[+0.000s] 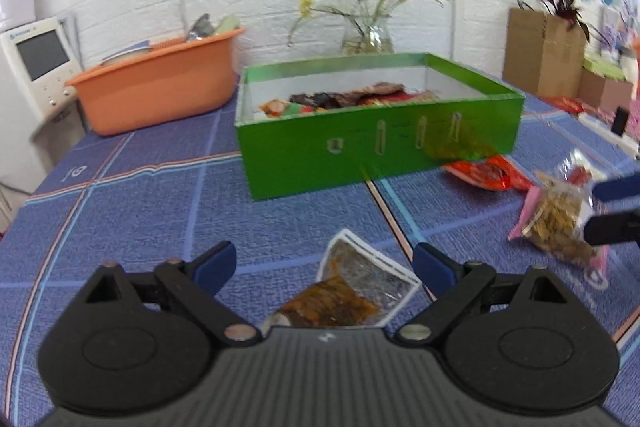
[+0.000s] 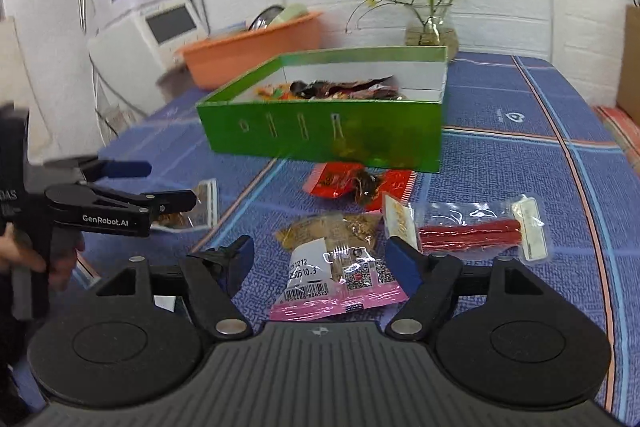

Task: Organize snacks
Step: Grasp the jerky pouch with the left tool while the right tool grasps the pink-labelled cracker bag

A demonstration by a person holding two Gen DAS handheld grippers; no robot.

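Left gripper astride clear packet

The left gripper hangs low above the table, with its jaws spread wide and nothing between the blue pads. The right gripper is also spread wide and grips nothing, its fingers pointing toward 12 o'clock. In the right wrist view the left gripper appears at 9 o'clock, seen from its side, and the person's hand is wrapped around its handle. In the left wrist view the right gripper's blue fingertips enter at 3 o'clock.
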